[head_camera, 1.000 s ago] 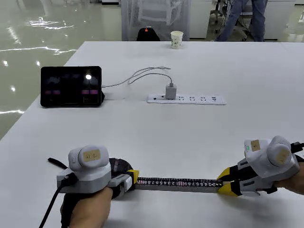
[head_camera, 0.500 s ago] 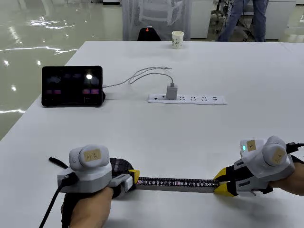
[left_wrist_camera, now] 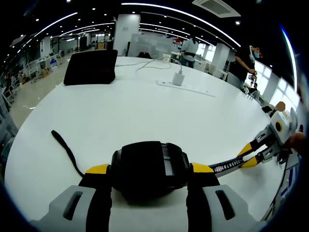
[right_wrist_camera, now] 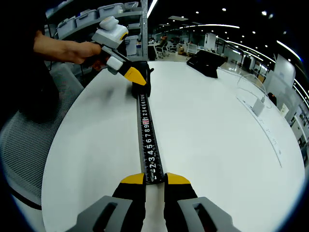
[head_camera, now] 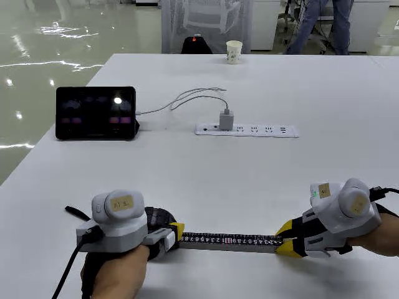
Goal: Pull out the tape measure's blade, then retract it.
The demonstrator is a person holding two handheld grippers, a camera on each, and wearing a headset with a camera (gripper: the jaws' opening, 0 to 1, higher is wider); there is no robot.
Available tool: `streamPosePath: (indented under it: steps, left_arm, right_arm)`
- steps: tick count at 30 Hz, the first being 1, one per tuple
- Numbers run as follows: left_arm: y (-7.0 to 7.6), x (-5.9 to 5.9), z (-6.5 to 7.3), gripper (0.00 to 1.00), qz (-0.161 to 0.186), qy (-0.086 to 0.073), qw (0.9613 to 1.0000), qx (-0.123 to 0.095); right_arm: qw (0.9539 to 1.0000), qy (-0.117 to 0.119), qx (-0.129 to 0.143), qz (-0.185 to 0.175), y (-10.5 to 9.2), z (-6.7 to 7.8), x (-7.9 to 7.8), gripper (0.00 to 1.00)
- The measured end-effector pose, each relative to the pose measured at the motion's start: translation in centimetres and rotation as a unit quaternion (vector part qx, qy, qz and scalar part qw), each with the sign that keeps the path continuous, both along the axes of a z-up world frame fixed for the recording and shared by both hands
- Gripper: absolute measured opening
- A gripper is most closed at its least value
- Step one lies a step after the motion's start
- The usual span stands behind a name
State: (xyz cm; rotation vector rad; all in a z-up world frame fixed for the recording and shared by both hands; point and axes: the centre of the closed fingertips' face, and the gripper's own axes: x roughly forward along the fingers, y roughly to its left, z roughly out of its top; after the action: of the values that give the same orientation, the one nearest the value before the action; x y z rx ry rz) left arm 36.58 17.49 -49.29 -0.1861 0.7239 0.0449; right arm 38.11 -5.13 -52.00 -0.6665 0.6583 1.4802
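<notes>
**While the blade lies drawn out, retraction is left**

You have the left tool closed around the tape measure's case at the near left of the desk. Your right tool pinches the blade end at the near right, jaws nearly together. The pull looks done; letting the blade back in is not yet done.

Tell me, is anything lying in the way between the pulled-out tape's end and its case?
Nothing visible. The blade runs straight over bare table from the right gripper to the case in the left gripper.
</notes>
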Motion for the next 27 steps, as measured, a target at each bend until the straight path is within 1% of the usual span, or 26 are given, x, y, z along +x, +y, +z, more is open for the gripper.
streamPosePath:
  steps: [11,27]
  left_arm:
    - [0.0,0.0,0.0,0.57,0.000,0.001,1.0000,-0.002]
    - [0.1,0.0,0.0,0.57,-0.001,0.001,1.0000,-0.004]
  right_arm:
    - [1.0000,0.002,0.004,0.002,1.1,0.0,-0.2,0.10]
    - [1.0000,0.004,0.007,0.004,2.1,0.0,-0.3,0.10]
